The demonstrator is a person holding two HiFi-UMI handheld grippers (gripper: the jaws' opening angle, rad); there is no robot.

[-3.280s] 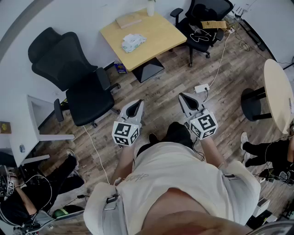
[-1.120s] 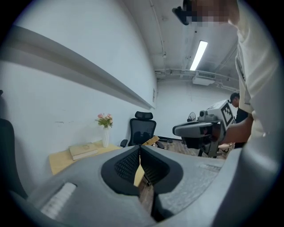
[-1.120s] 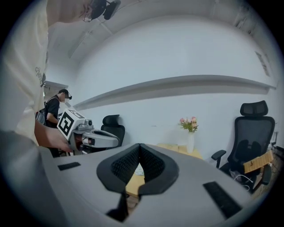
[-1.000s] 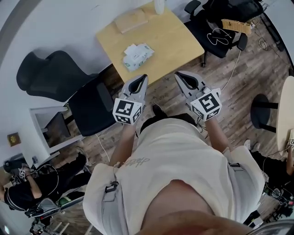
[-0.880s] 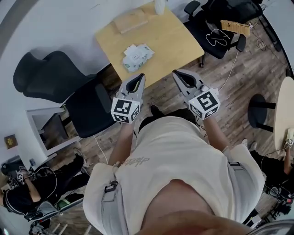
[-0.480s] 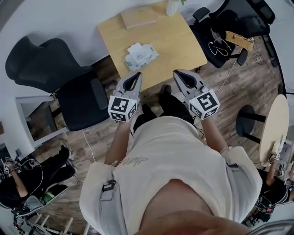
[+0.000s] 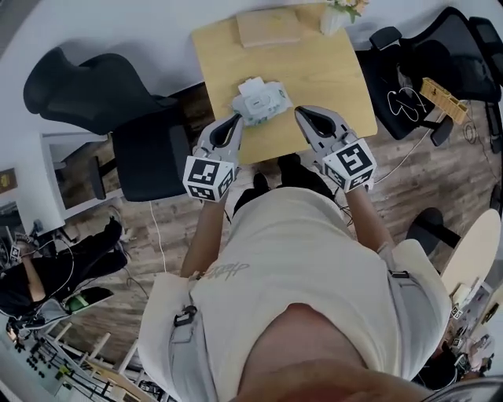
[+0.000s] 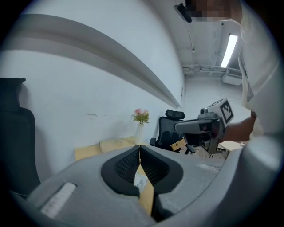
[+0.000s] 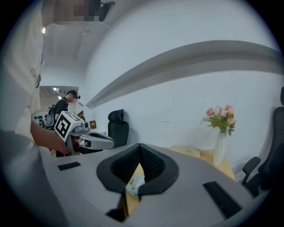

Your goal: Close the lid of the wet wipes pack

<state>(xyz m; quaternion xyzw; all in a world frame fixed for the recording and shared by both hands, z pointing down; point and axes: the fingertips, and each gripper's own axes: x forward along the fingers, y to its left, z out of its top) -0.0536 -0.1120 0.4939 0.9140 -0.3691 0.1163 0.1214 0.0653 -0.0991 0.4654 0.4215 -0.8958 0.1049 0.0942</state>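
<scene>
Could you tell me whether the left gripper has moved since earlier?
Yes: the left gripper has advanced to the light wooden table's edge, beside the white wet wipes pack.

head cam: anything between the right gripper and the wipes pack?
Nothing. In the head view only a short stretch of bare table separates the right gripper from the wet wipes pack.

The head view looks steeply down from above the person onto the counter (image 7: 330,71). Each gripper view sits low behind its own jaws, facing across the counter toward its far edge. All three share the vase (image 7: 334,17). The left gripper view also catches the right gripper (image 8: 178,127), and the right gripper view catches the left gripper (image 9: 110,143).
</scene>
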